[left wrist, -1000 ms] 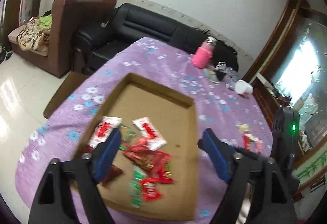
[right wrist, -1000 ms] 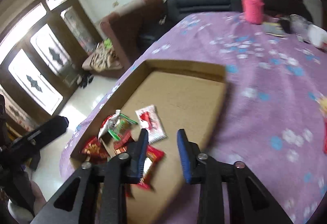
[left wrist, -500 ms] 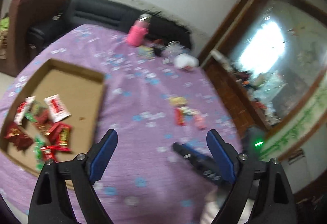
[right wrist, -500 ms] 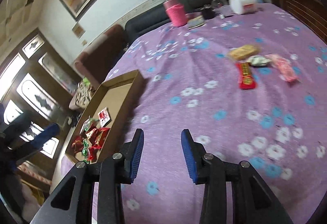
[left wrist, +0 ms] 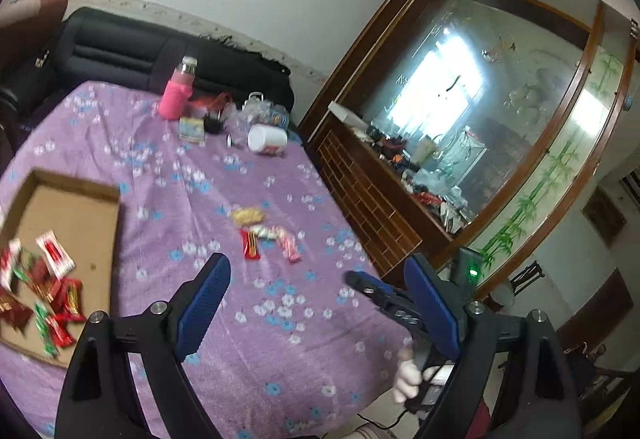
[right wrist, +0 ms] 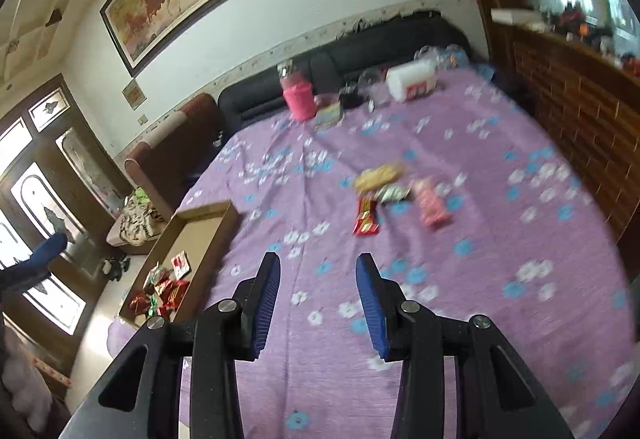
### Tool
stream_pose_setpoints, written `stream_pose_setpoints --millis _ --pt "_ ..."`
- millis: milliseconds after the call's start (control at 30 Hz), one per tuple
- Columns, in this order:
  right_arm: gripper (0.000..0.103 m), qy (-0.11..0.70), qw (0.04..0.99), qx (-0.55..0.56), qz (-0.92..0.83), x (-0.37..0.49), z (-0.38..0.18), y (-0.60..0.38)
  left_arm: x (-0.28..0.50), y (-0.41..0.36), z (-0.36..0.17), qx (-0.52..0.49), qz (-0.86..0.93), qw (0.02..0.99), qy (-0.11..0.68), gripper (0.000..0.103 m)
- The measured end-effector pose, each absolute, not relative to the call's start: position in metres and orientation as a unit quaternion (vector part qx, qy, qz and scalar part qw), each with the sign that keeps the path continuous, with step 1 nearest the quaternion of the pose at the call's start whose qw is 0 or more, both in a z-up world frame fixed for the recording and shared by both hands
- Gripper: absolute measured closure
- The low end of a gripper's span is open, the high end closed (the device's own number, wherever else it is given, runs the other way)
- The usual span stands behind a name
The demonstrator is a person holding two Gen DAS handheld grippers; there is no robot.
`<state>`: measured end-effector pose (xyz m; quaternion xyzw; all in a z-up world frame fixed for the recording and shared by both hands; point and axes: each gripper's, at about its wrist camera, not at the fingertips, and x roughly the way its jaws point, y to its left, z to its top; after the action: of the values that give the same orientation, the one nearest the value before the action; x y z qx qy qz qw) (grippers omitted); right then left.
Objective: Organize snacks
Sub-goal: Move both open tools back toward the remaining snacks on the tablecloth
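Observation:
A shallow cardboard box (left wrist: 72,195) (right wrist: 224,215) lies at the left of the purple flowered table and holds several red, green and white snack packets (left wrist: 52,287) (right wrist: 164,287). Loose snacks lie mid-table: a yellow packet (left wrist: 249,215) (right wrist: 380,175), a red bar (left wrist: 250,245) (right wrist: 366,221), a silver packet (right wrist: 394,193) and a pink packet (left wrist: 288,241) (right wrist: 432,205). My left gripper (left wrist: 316,303) is wide open and empty, above the table short of the loose snacks. My right gripper (right wrist: 316,295) is open and empty, also short of them; it shows in the left wrist view (left wrist: 384,299).
A pink bottle (left wrist: 178,91) (right wrist: 298,97), a white tub lying on its side (left wrist: 267,139) (right wrist: 412,81) and small clutter stand at the table's far end. A black sofa (left wrist: 120,55) is behind; a wooden cabinet (right wrist: 568,99) runs along the right edge.
Both grippers have swung away from the box to the right, toward the loose snacks mid-table. The right gripper's jaws have widened. Both are empty throughout.

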<state>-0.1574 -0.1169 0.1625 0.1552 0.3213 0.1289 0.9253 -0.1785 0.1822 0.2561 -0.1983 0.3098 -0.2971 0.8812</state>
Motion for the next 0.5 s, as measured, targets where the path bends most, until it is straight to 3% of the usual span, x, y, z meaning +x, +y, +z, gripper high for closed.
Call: stream_pose_setpoints --millis 300,400,500 --pt "0.046 0.260 0.943 0.153 0.140 -0.171 0.298 -0.153 -0.170 0.214 0.357 -0.196 -0.269 0.894 0.299 0.013" --pt "0.037 0.265 0.938 0.166 0.151 -0.167 0.322 -0.159 -0.172 0.224 0.370 -0.194 -0.257 0.901 0.290 0.008" --pt "0.037 0.276 0.932 0.177 0.153 -0.164 0.312 -0.160 -0.172 0.233 0.356 -0.211 -0.250 0.900 0.286 0.006"
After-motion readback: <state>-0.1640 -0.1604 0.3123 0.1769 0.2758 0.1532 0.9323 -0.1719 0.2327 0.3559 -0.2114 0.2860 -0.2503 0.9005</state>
